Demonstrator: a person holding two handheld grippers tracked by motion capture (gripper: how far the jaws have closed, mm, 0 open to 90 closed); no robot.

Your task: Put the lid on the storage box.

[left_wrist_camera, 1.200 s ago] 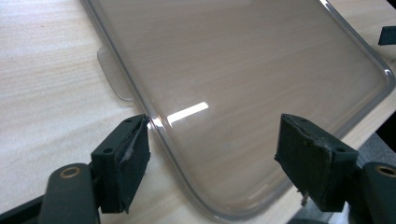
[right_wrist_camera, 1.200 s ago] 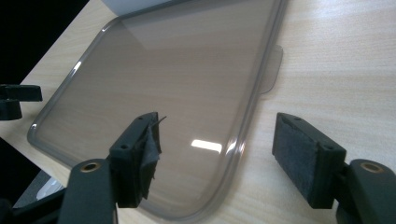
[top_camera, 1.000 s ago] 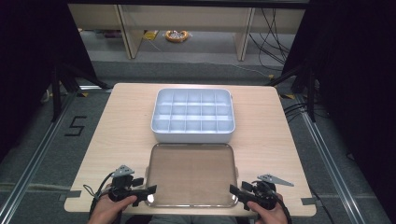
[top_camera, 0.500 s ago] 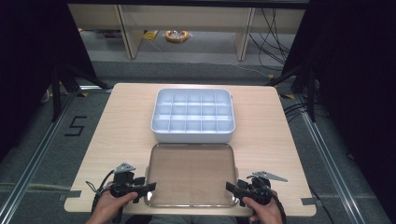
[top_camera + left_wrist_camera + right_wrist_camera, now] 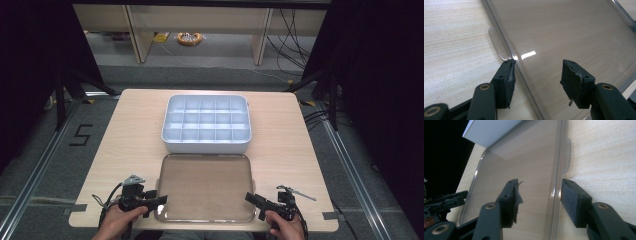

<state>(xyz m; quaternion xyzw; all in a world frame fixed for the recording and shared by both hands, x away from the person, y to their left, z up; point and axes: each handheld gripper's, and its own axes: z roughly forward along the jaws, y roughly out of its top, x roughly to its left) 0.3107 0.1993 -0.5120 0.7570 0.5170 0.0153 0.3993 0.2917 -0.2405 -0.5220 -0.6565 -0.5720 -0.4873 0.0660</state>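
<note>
One clear lid (image 5: 205, 187), one white divided box (image 5: 206, 124), two tongs, left (image 5: 161, 200) and right (image 5: 251, 198), both open

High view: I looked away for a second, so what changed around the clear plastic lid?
Both grippers edged inward: left gripper and right gripper now straddle the edges of the clear plastic lid, jaws open, nothing gripped. Lid and white compartment box stayed put.

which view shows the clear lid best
The high view: the whole clear lid lies flat in front of the white compartment box, both grippers at its near corners. The left gripper view shows one edge and tab between open jaws; the right gripper view shows the opposite edge and tab.
</note>
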